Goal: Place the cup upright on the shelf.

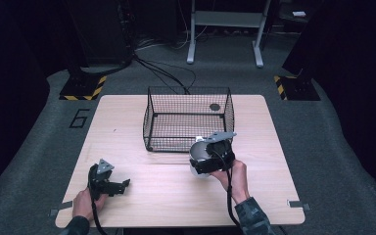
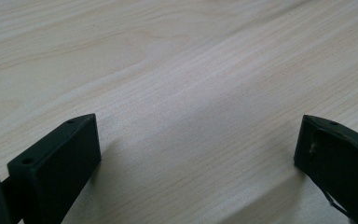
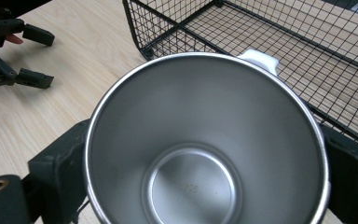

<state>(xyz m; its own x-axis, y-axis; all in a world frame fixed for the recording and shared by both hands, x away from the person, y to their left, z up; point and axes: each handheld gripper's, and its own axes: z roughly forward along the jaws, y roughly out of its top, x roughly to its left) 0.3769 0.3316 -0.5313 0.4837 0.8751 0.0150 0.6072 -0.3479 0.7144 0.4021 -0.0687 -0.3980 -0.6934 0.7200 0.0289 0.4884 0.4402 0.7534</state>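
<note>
Right gripper: I held it just in front of the near wall of the basket, above the bench, with my hand behind it
Right jaws: they were clamped on the cup, one jaw on each side of its wall, as the right gripper view showed
Cup: a steel cup with a bare, shiny inside; its mouth faced the camera on my right gripper; a white tab stuck out at its far rim, toward the basket
Cup's place: it sat in my right jaws, near the front edge of the basket and outside it
Basket: black wire mesh, standing in the far middle of the bench, open at the top; a small dark round thing showed near its far right corner, and I could not tell what it was
Left gripper: I held it low over the near left part of the bench, well apart from the cup
Left jaws: they were spread wide with bare wood between them
Bench: pale wood
</note>
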